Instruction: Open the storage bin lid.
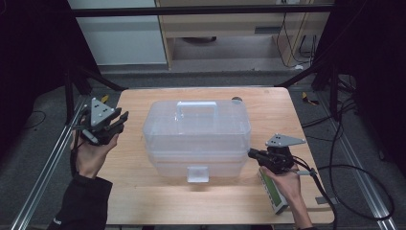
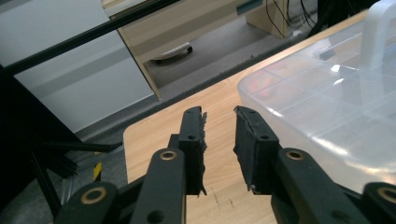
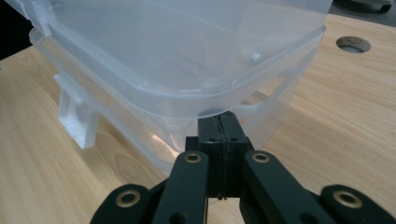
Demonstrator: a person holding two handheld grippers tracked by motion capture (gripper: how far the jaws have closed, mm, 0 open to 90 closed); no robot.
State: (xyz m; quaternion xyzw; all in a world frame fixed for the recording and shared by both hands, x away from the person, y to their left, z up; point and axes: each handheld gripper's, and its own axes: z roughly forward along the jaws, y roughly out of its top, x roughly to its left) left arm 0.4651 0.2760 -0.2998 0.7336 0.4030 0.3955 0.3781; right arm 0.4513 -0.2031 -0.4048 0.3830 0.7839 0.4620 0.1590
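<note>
Plastic box (image 1: 197, 139) is sitting on table (image 1: 143, 201); right tool (image 1: 252, 153), jaws closed, is pressing its rim; left tool (image 1: 120, 121), parted & empty, is approaching w/ nothing gripped. Next, probably: steady the lid.

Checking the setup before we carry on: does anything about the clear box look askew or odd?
Yes. The lid of the clear storage box sits lifted at the right corner instead of flush, and the right gripper, jaws shut, is pushed in under its rim.
</note>
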